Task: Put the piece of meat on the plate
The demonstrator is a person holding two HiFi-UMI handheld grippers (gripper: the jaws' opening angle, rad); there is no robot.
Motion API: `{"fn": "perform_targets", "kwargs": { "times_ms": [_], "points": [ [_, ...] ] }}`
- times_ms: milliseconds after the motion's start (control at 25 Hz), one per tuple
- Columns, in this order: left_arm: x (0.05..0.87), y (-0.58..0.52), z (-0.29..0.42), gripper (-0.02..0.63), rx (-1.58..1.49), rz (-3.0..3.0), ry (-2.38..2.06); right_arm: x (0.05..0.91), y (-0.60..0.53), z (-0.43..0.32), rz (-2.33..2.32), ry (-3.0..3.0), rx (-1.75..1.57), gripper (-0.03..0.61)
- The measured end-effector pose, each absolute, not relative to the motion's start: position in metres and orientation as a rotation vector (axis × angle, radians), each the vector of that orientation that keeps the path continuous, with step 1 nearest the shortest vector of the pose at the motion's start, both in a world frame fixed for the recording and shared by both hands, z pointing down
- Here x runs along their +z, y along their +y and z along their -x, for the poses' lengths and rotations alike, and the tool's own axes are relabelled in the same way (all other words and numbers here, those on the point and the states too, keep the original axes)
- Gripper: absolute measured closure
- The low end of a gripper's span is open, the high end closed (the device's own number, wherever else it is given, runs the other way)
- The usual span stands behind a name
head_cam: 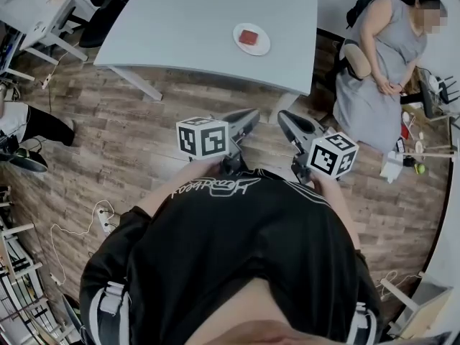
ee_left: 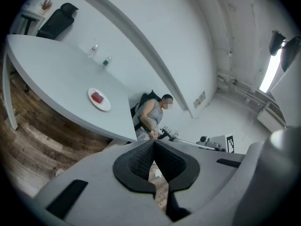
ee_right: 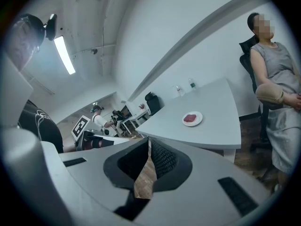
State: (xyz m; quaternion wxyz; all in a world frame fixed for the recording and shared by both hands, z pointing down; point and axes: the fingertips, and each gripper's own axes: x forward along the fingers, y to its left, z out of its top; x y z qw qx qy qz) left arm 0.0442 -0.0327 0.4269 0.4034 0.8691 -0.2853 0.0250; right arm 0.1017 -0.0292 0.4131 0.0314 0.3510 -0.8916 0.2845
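A red piece of meat [head_cam: 249,37] lies on a small white plate [head_cam: 262,47] at the far right part of a grey table [head_cam: 180,20]. Both grippers are held close to my body over the wood floor, well short of the table and pointing toward it. My left gripper [head_cam: 251,113] is shut and holds nothing. So is my right gripper [head_cam: 283,116], just beside it. In the left gripper view the meat [ee_left: 97,98] and plate [ee_left: 104,105] lie far beyond the closed jaws [ee_left: 154,142]. The right gripper view shows the meat [ee_right: 190,118] on its plate [ee_right: 198,122] past the closed jaws [ee_right: 148,140].
A person in grey [head_cam: 388,56] sits on a chair right of the table. Two small bottles [ee_left: 94,48] stand at the table's far side. A black office chair [head_cam: 100,13] and a white desk [head_cam: 36,6] are at the far left. Cables [head_cam: 79,228] lie on the floor.
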Motion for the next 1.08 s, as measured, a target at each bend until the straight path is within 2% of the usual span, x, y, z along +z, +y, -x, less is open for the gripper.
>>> {"fn": "perform_targets", "kwargs": {
  "times_ms": [1080],
  "points": [
    [0.4228,-0.0374,-0.0415,0.606,0.083,-2.221,-0.726,0.4150,-0.0313,-0.0976,-1.065,-2.723,0.851,0.558]
  ]
}}
